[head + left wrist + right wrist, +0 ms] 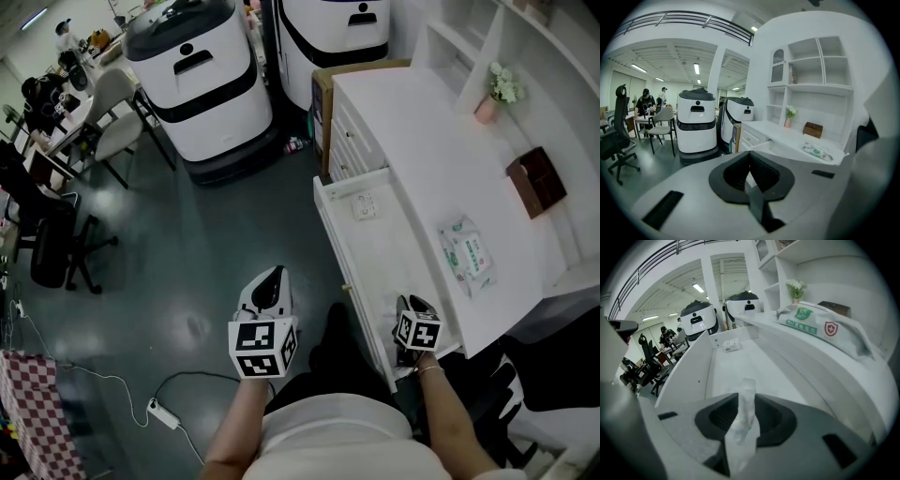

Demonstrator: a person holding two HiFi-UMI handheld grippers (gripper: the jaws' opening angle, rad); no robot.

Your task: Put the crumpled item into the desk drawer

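A crumpled, translucent white item (744,420) is pinched between the jaws of my right gripper (743,427), which is shut on it. In the head view, that gripper (414,307) hangs over the near end of the open white desk drawer (380,258). The drawer floor (740,364) stretches ahead of it, with a small white object (731,345) lying at its far end. My left gripper (271,281) hovers over the dark floor, left of the drawer. Its jaws are shut with nothing between them (752,185).
On the white desk top (422,150) lie a pack of wet wipes (466,253), a brown box (536,181) and a small flower pot (492,97). Two large white robots (202,80) stand beyond the desk. Office chairs (52,248) and a floor cable (164,412) are at the left.
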